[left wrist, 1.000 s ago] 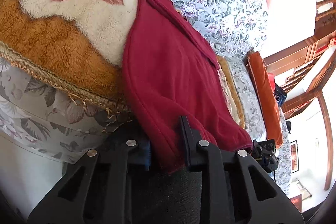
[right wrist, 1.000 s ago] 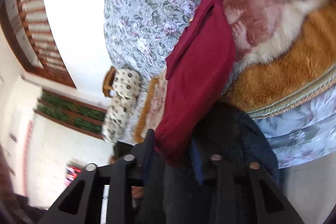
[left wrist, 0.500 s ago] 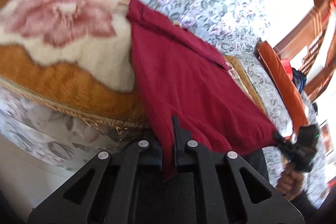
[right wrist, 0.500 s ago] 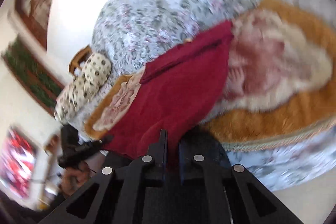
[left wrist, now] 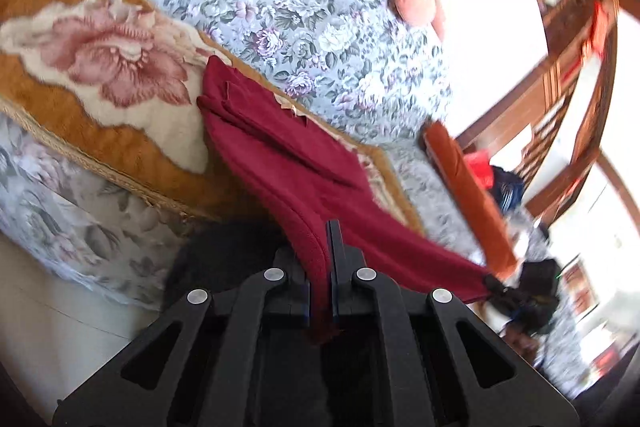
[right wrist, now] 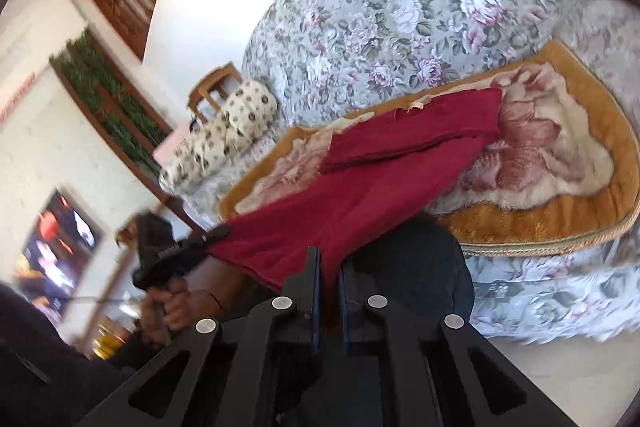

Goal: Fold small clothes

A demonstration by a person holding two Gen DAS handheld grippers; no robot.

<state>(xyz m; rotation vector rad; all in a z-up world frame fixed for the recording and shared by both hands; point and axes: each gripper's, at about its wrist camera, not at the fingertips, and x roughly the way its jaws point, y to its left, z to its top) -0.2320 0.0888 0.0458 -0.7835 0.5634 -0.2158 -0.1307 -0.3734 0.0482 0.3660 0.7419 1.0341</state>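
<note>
Both of your grippers are pinched tight on the near hem of the dark red garment (left wrist: 280, 155): the left gripper (left wrist: 325, 259) has cloth squeezed between its fingers, and the right gripper (right wrist: 329, 283) clamps the other corner, with red fabric showing in the narrow slot between its pads. From those two corners the garment runs up and away, taut off the front of the sofa, while its far end lies on the plush flowered mat (left wrist: 100, 67) on the seat. One narrow flap is already turned over along the far edge, so you seem early in the fold; I judge the main fold, carrying your held edge over to the far end, is not yet done. You hold the two grippers well apart, level with each other, and below the seat edge. Your left hand (right wrist: 168, 303) grips its handle at the left in the right wrist view.
</note>
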